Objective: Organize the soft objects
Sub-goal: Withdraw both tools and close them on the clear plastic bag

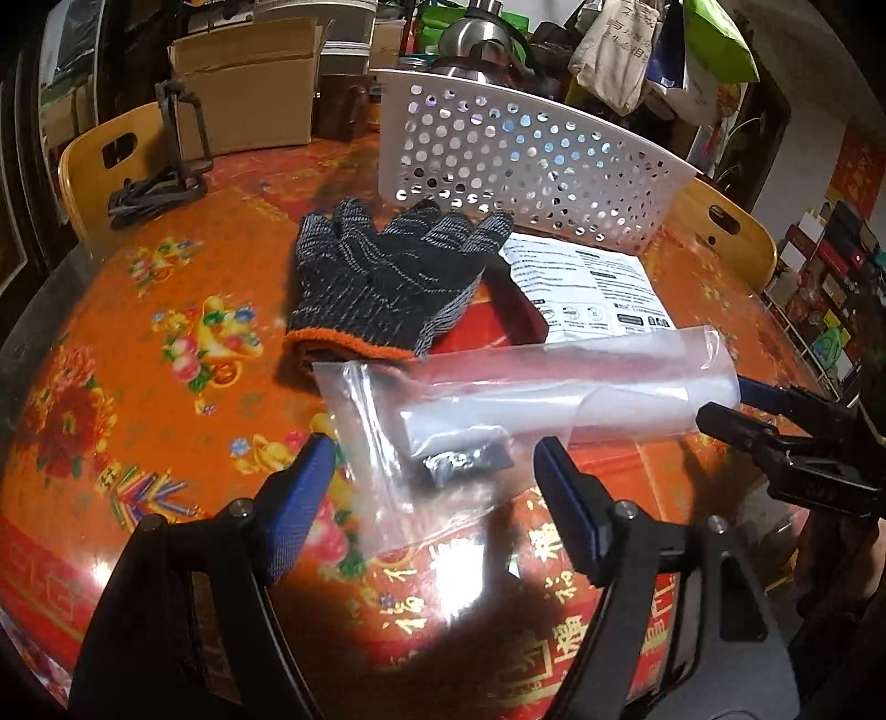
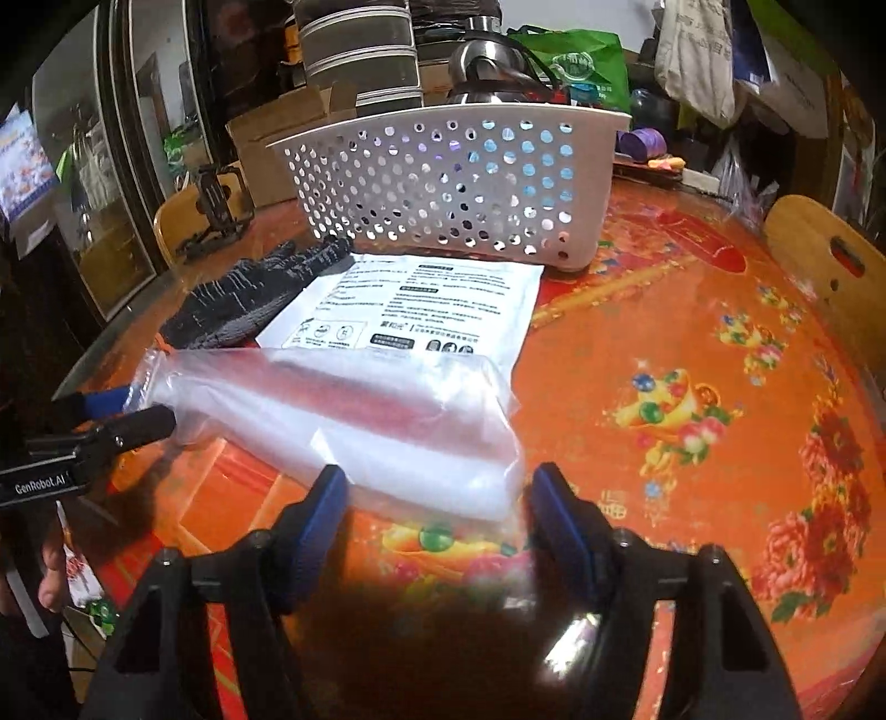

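A clear plastic zip bag with a white roll inside lies on the orange floral table, also in the right wrist view. My left gripper is open, its fingers on either side of the bag's near end. My right gripper is open at the bag's other end; it shows at the right of the left wrist view. A dark knit glove with an orange cuff lies behind the bag. A white printed packet lies next to it. A white perforated basket stands behind them.
A cardboard box, a black stand and a metal kettle sit at the table's far side. Wooden chair backs stand at the left and at the right. Bags hang behind.
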Demonstrator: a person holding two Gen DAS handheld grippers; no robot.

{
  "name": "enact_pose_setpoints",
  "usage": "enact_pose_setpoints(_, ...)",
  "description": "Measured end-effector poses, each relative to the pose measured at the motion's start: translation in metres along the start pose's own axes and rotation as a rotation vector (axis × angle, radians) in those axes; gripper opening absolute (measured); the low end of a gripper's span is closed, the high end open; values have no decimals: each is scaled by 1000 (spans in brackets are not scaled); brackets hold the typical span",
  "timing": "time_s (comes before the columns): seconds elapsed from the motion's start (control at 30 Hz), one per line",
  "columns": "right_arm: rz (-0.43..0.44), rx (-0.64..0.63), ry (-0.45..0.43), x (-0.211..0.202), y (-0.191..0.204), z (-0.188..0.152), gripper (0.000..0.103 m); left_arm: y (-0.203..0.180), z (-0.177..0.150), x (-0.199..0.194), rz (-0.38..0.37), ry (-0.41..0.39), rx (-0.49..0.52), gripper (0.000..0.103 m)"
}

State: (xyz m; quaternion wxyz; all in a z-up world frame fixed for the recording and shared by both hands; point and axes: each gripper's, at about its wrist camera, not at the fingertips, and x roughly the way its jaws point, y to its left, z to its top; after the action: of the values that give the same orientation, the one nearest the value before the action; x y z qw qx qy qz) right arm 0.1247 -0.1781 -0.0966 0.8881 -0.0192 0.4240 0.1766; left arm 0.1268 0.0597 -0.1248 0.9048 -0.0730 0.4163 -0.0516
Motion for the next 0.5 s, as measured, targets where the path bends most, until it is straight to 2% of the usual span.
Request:
enact_pose_setpoints(0.03, -2, -4, -1, 0, 0, 0, 57, -1, 1, 1, 1, -3, 2, 54)
enact_pose_setpoints(0.1, 7, -6, -2, -1, -3, 1, 52, -4, 1, 3, 15, -8, 19, 51)
enact_pose_setpoints(0.17, 10, -13, -5, -1, -4, 0, 44, -8, 2, 4, 18, -10, 38, 39)
enact_pose_setpoints(0.3, 29, -11, -20, -4, -8, -2, 29, -10, 2, 5, 7, -16, 52, 32)
enact_pose_setpoints(0.37, 51, -5, -28, -5, -10, -4, 17, -8, 2, 5, -1, -21, 48, 24)
enact_pose_setpoints(0.43, 69, -1, -33, -6, -11, -5, 12, -7, 1, 2, -9, -34, 47, 16)
enact_pose_setpoints(0.5, 73, -1, -51, -10, -10, -7, 11, -5, 0, -4, -14, -54, 51, 13)
